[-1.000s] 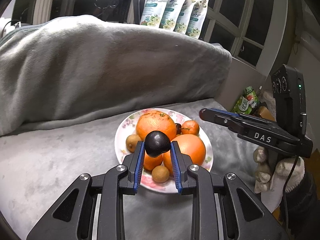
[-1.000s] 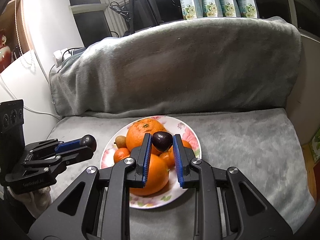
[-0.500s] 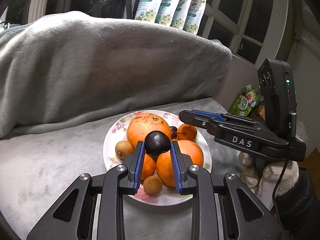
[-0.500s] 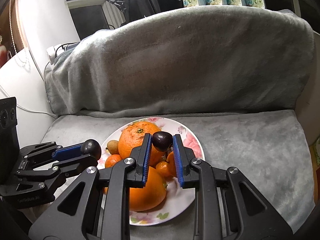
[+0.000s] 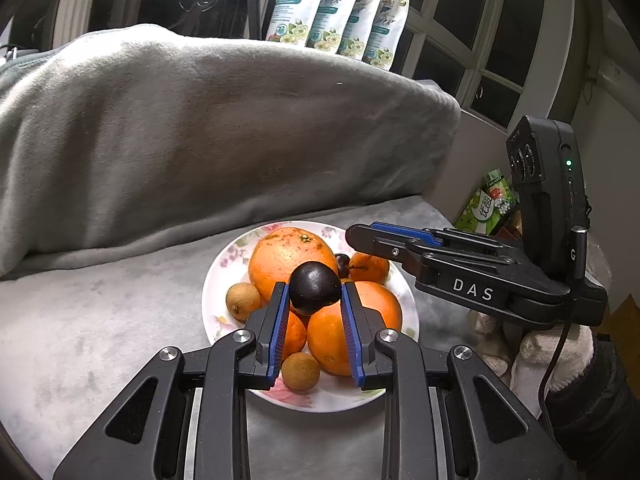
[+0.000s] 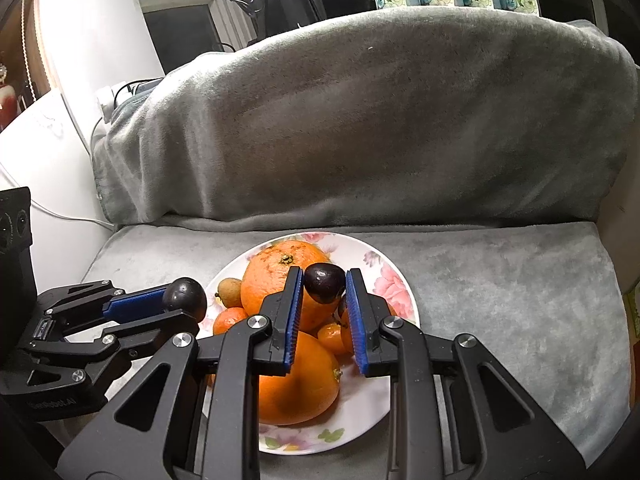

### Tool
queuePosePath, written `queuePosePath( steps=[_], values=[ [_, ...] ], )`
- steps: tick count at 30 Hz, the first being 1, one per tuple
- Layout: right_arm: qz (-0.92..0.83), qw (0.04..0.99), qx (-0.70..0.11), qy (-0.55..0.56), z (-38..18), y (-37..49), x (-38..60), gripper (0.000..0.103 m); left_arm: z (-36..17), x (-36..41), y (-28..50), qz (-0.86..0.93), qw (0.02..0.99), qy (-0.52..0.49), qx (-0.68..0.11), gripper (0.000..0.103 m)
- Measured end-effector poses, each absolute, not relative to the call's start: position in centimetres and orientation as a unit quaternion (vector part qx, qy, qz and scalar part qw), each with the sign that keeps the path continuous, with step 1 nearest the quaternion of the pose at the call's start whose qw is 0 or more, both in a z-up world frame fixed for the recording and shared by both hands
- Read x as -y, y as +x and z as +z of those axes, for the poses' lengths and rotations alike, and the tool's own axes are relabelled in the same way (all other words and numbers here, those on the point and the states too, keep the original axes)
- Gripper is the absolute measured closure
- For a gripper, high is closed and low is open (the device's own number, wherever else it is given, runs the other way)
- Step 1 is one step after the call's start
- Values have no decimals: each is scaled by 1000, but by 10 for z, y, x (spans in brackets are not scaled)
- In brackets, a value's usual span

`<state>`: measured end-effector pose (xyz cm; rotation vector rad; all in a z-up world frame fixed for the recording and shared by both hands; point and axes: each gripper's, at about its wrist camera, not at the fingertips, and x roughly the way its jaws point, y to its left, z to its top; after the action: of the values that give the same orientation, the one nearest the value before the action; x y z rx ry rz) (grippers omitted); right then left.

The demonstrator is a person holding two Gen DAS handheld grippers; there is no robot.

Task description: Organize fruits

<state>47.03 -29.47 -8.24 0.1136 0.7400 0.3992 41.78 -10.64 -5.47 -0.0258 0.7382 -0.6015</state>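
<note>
Left gripper [image 5: 313, 312]: jaws clenched on a small dark purple, round fruit [image 5: 314, 288], held at the blue pad tips above the plate.
Right gripper [image 6: 322, 312]: jaws clenched on a second dark glossy fruit [image 6: 325, 282], also at the pad tips, over the pile.
Plate: white floral-rimmed china plate [image 6: 394, 280] on a grey plush blanket-covered seat [image 6: 500, 280]; no worktop in view.
Plate contents: two large oranges [image 5: 290, 256], small mandarins [image 5: 370, 267], brown-skinned round longan-like fruits [image 5: 300, 371], one dark cherry-like fruit [image 5: 343, 263] wedged between them.
Stage (judged): both dark fruits look ready to be set down on the plate; neither is released yet.
Risk 1: the pile is domed; a round fruit let go on an orange's crown would likely roll off the rim onto the blanket.
Risk 2: both grippers converge on one plate; the fingers could knock together or nudge the top orange.
Risk 3: tip-only grip on smooth skin; a slight tilt could squirt a fruit out early.
Risk 4: soft seat; pressing down could tip the plate.
</note>
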Motion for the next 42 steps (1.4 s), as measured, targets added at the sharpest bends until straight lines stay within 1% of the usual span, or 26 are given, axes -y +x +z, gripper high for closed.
queuePosePath(
  steps=[19,20,22,23,24,25,26,28,30,31,32,33,34,37,42],
  values=[
    [198,910,-361,49,-81,467,290,80,-56,108,417,-289,889,-6,-355,78],
    [198,910,-362,49,-81,467,290,80,-56,109,417,-288,889,-5,-355,77],
    [197,910,-362,48,-82,467,289,79,-56,109,416,-289,890,-3,-353,70],
    [196,910,-362,48,-82,467,289,73,-55,110,415,-289,890,-1,-352,63],
    [195,911,-361,48,-81,467,289,67,-55,109,415,-290,891,0,-350,57],
    [195,912,-358,49,-81,467,289,54,-54,110,414,-292,891,1,-349,57],
    [194,913,-355,50,-80,466,290,45,-54,110,413,-293,891,3,-348,57],
    [192,916,-349,50,-79,465,291,40,-54,111,413,-292,891,5,-347,53],
    [192,916,-348,50,-77,464,291,35,-53,110,413,-290,892,4,-347,47],
    [191,917,-347,49,-77,464,291,29,-54,110,413,-288,892,4,-348,44],
    [189,918,-345,47,-76,463,290,22,-53,109,413,-285,893,4,-348,39],
    [188,919,-343,45,-75,462,290,19,-53,110,413,-283,894,5,-347,34],
    [187,920,-340,44,-74,461,291,16,-53,110,412,-280,896,7,-346,32],
    [184,921,-341,41,-72,460,290,15,-53,110,413,-268,899,13,-347,24],
    [181,920,-345,40,-71,461,290,15,-52,110,412,-260,901,19,-348,23]
  ],
)
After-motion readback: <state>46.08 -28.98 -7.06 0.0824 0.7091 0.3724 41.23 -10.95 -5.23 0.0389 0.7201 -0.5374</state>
